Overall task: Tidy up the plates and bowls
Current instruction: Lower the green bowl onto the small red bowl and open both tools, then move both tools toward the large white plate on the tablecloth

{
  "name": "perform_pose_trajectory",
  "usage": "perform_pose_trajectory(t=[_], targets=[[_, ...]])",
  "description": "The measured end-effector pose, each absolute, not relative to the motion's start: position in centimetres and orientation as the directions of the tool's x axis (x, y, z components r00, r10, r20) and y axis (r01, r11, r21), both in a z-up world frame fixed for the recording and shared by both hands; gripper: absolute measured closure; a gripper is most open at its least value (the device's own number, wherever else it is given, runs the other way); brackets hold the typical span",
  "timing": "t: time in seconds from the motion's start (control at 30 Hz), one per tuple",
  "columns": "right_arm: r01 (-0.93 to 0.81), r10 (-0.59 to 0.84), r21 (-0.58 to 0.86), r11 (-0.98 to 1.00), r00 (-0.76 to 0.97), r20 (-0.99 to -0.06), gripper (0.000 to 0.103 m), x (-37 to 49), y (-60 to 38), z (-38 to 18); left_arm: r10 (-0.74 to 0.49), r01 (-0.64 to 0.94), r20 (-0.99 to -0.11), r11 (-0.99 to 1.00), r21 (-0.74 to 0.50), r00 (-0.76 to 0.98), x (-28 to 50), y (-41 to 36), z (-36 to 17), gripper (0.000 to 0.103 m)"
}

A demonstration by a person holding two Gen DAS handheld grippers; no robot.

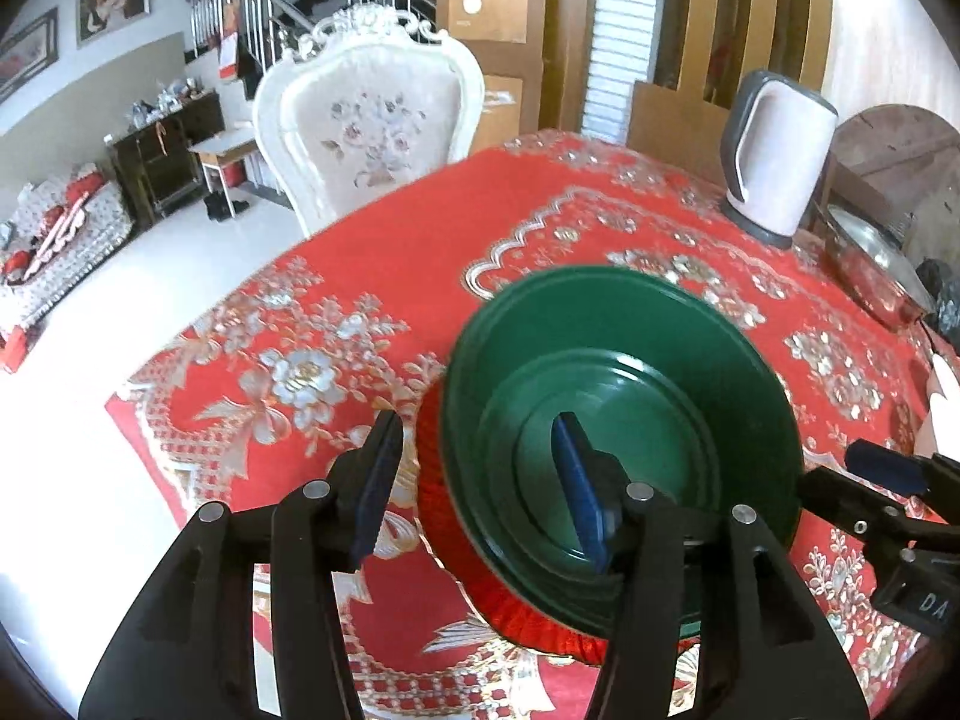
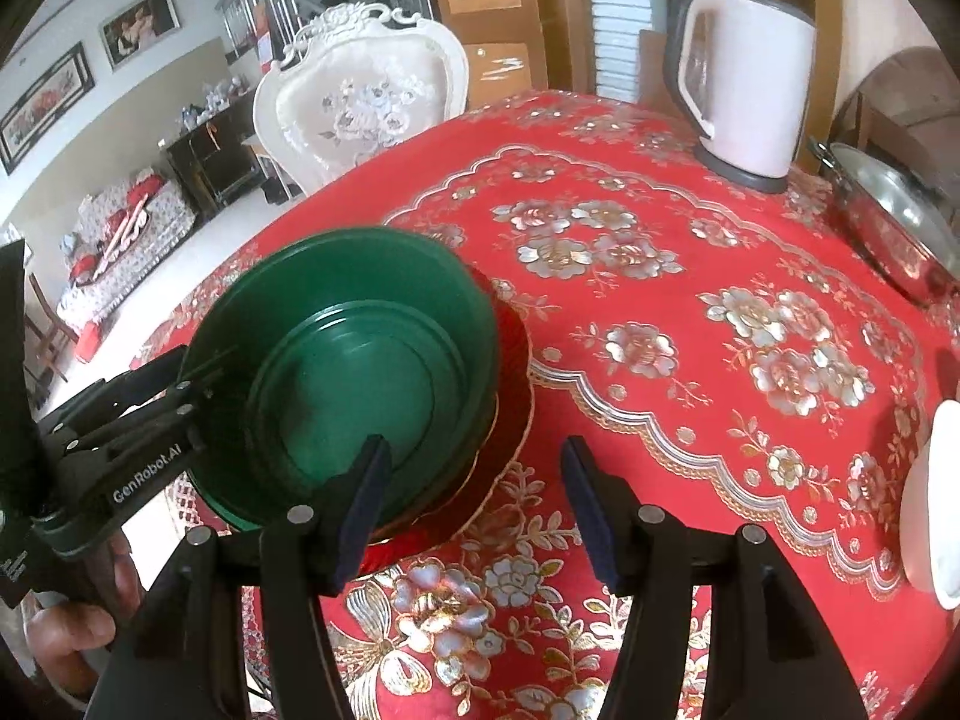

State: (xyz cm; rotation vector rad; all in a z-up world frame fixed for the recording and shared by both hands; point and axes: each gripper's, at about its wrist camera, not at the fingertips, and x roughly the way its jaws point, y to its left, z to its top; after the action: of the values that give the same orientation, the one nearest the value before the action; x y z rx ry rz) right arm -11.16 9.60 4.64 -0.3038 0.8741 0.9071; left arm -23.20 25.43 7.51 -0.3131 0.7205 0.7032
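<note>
The counter [image 2: 690, 312] carries a red cloth with a silver-and-gold flower pattern. Near its left edge sits a stack: a green bowl [image 2: 336, 372] nested in other green dishes, all resting on a red plate [image 2: 513, 360] whose rim shows along the right side of the stack.

The left hand-held gripper [image 1: 480, 474] hangs over the near-left rim of the stack, pointing steeply down. Its jaws stand partly open and straddle the wall of the green bowl [image 1: 624, 396]: the blue pad of one finger is inside the bowl, the other is outside over the cloth. Neither pad presses on the wall. In the right wrist view the same tool [image 2: 150, 420] enters from the left, with a hand [image 2: 72, 612] holding it below.

The right hand-held gripper [image 2: 474, 480] is at the near-right edge of the stack. Its jaws are partly open with only cloth between them; the left pad is in front of the bowl rim, and contact cannot be confirmed.

At the far right corner stands a white kettle [image 2: 744, 90] on a grey base, with a metal pan [image 2: 894, 222] just beside it. A white padded chair [image 1: 372, 126] stands at the far side.
</note>
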Motion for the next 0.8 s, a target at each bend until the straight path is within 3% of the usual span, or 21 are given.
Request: perform_pose_trajectory(t=[0.2, 0.33, 0.8], targets=[[-0.771, 0.583, 0.151, 0.619, 0.322, -0.746, 0.043, -10.8, 7.6, 5.6, 0.501, -0.667, -0.639, 0.744, -0.027, 0.584, -23.5, 24.2, 10.0, 0.051], [-0.746, 0.594, 0.174, 0.643, 0.341, -0.729, 0.04, -10.1, 5.7, 6.2, 0.49, -0.637, -0.607, 0.77, -0.036, 0.626, -22.9, 22.6, 11.2, 0.038], [-0.634, 0.571, 0.207, 0.745, 0.444, -0.691, 0.038, -8.0, -2.2, 7.6, 0.329, -0.441, -0.589, 0.896, -0.052, 0.739, -17.4, 15.0, 12.9, 0.038]])
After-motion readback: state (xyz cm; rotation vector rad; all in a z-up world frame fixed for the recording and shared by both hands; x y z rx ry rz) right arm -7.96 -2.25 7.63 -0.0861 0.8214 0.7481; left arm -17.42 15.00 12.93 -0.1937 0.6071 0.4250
